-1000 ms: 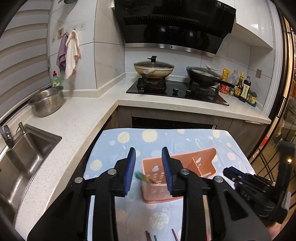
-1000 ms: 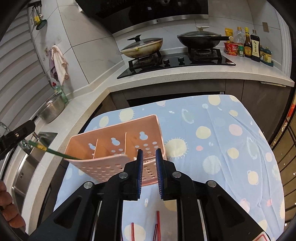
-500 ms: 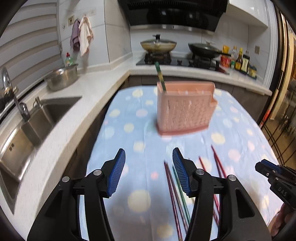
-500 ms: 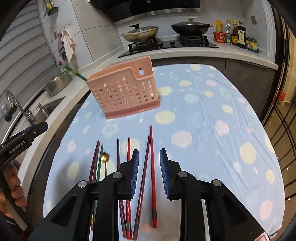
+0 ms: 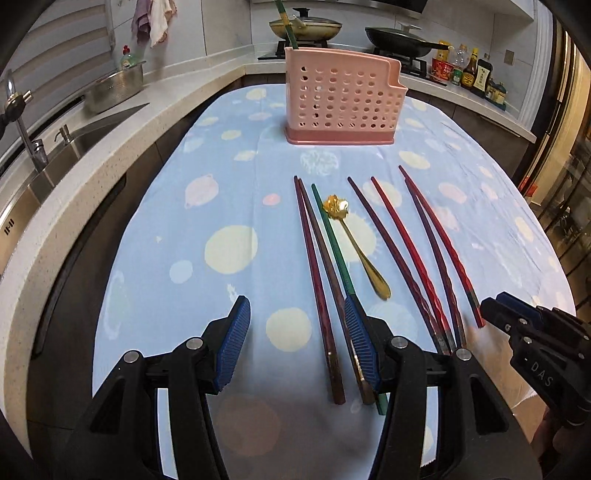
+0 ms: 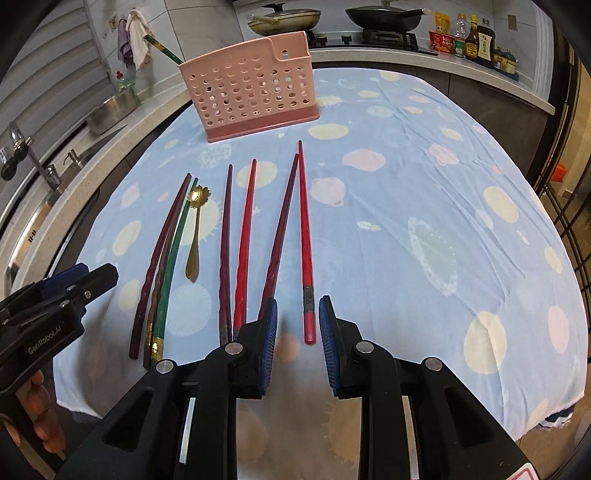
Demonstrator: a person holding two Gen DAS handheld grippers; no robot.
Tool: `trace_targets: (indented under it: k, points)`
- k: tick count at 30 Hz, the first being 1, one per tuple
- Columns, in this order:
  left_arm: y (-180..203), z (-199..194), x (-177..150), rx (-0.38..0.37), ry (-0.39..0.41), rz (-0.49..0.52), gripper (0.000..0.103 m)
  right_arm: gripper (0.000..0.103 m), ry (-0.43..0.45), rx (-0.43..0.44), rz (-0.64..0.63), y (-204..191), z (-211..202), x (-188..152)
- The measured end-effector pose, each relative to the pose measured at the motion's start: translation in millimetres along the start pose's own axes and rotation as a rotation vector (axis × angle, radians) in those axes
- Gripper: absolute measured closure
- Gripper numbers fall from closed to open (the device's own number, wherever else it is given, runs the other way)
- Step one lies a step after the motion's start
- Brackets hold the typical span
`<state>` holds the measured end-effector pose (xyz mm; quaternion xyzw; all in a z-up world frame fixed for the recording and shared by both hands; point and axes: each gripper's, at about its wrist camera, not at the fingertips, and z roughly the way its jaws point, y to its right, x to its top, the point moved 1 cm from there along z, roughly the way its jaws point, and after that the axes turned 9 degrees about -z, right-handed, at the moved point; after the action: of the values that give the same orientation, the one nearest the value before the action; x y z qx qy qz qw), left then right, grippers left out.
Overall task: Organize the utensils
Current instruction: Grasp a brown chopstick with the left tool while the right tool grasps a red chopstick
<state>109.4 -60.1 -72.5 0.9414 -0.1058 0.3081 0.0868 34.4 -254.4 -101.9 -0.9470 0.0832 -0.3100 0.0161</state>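
Observation:
A pink perforated utensil basket (image 5: 341,99) (image 6: 255,86) stands upright at the far side of the blue dotted cloth, with one green chopstick (image 5: 286,24) (image 6: 162,48) sticking out of its left end. Several red and dark chopsticks (image 5: 391,236) (image 6: 245,236), a green chopstick (image 5: 332,243) (image 6: 173,251) and a gold spoon (image 5: 356,243) (image 6: 195,229) lie side by side on the cloth. My left gripper (image 5: 295,343) is open and empty above the near ends of the leftmost chopsticks. My right gripper (image 6: 297,339) is open and empty, with the red chopstick's near end (image 6: 308,317) between its jaws.
A counter with a sink (image 5: 44,173) and a steel bowl (image 5: 114,86) runs along the left. A stove with pans (image 5: 306,29) and sauce bottles (image 5: 476,75) stand behind the table. The cloth's near edge (image 6: 517,424) hangs over the table front.
Both grippers have pulled back from the basket toward the near table edge and dropped low over the chopsticks' near ends. The basket stands upright with the green chopstick in it. The right gripper has opened wider.

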Motion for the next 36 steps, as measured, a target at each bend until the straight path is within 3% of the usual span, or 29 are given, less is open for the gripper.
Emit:
trace_targets:
  k: [11, 19, 24, 30, 36]
  points:
    - [-5.8, 17.5, -32.0, -0.004, -0.074, 0.002, 0.053, 0.079, -0.032, -0.002, 0.015, 4.0, 15.9, -10.1]
    - [-3.2, 22.1, -37.7, 0.013, -0.070, 0.024, 0.053, 0.082, -0.030, -0.014, 0.005, 2.2, 16.7, -11.1]
    - [-4.0, 19.8, -38.9, 0.002, -0.069, 0.030, 0.065, 0.093, -0.029, -0.018, 0.002, 2.8, 16.7, -13.0]
    - [-4.4, 16.9, -40.3, -0.018, -0.076, 0.036, 0.094, 0.096, -0.029, -0.021, -0.004, 1.0, 14.2, -15.0]
    - [-6.2, 12.6, -38.9, -0.029, -0.091, 0.018, 0.096, 0.096, -0.022, -0.018, -0.005, -0.9, 4.9, -20.2]
